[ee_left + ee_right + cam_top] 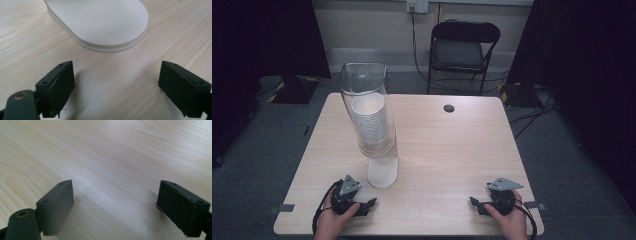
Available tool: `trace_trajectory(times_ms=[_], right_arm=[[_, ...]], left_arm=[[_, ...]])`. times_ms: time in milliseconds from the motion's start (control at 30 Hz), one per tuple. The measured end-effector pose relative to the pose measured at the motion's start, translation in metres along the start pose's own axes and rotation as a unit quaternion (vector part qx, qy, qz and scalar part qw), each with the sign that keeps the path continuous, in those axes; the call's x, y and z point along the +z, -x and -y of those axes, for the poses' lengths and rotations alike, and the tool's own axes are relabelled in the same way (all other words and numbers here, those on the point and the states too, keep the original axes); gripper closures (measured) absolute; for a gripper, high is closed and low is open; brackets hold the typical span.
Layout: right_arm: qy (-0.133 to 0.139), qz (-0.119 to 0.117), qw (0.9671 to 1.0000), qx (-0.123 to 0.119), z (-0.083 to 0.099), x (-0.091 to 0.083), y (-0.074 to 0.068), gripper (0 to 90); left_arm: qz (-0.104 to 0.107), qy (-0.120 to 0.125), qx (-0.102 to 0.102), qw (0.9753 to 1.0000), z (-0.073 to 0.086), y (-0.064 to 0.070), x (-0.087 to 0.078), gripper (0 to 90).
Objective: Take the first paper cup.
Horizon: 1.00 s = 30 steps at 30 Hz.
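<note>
High view first: both my tongs rest near my edge of the table [452,150], the left gripper [371,202] and the right gripper [473,201] each with jaws spread apart and nothing between them. Just ahead of my left tongs stands a clear dispenser tube [364,100] on a white base [382,172], with a stack of paper cups [369,120] inside it; the left gripper view puts that base [100,22] close in front of the open jaws, not touching. I judge the work barely begun, no cup drawn yet. Ahead of my right tongs lies bare wood [105,157], broad room to move, though the table's near edge sits close behind both hands.
</note>
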State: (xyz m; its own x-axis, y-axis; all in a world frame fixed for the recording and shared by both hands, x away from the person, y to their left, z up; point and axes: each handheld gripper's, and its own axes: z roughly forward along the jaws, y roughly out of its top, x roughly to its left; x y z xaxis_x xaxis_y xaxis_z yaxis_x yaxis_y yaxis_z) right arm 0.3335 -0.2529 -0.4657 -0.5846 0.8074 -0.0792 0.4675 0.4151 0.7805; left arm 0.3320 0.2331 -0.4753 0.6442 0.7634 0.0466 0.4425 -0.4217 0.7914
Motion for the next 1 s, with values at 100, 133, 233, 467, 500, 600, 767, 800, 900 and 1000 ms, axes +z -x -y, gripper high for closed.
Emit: trace_trajectory(times_ms=[100, 133, 233, 467, 500, 600, 767, 800, 900, 1000], right_arm=[[0.000, 0.000, 1.0000, 0.000, 0.000, 0.000, 0.000, 13.1], [0.000, 0.000, 1.0000, 0.000, 0.000, 0.000, 0.000, 13.1], [-0.001, 0.000, 1.0000, -0.001, 0.000, 0.000, 0.000, 13.1], [-0.001, 0.001, 1.0000, 0.000, -0.001, 0.001, 0.001, 13.1], [-0.001, 0.001, 1.0000, -0.001, -0.001, 0.001, 0.001, 13.1], [-0.001, 0.001, 1.0000, -0.001, -0.001, 0.001, 0.001, 13.1], [-0.001, 0.001, 1.0000, -0.001, -0.001, 0.001, 0.001, 13.1], [-0.001, 0.001, 1.0000, -0.001, -0.001, 0.001, 0.001, 13.1], [-0.001, 0.001, 1.0000, 0.001, -0.001, 0.001, 0.001, 13.1], [-0.001, 0.001, 1.0000, 0.001, -0.001, 0.001, 0.001, 13.1]], left_arm=[[0.012, -0.008, 0.010, 0.9998, -0.001, 0.001, 0.002, 6.6], [0.012, -0.008, 0.010, 0.9998, -0.001, 0.001, 0.002, 5.0], [0.014, -0.003, 0.012, 0.9998, -0.002, 0.004, 0.001, 8.2], [0.020, 0.033, -0.003, 0.9992, -0.006, 0.006, -0.009, 17.0], [0.022, 0.057, -0.019, 0.9979, -0.011, 0.003, -0.016, 16.1], [0.028, 0.093, -0.039, 0.9945, -0.021, -0.002, -0.026, 16.4], [0.019, 0.126, -0.050, 0.9906, -0.038, -0.005, -0.038, 16.2], [0.017, 0.129, -0.046, 0.9904, -0.041, -0.005, -0.038, 16.2], [0.017, 0.148, -0.053, 0.9875, -0.050, -0.005, -0.037, 16.2], [0.013, 0.165, -0.058, 0.9845, -0.055, -0.006, -0.034, 16.2]])
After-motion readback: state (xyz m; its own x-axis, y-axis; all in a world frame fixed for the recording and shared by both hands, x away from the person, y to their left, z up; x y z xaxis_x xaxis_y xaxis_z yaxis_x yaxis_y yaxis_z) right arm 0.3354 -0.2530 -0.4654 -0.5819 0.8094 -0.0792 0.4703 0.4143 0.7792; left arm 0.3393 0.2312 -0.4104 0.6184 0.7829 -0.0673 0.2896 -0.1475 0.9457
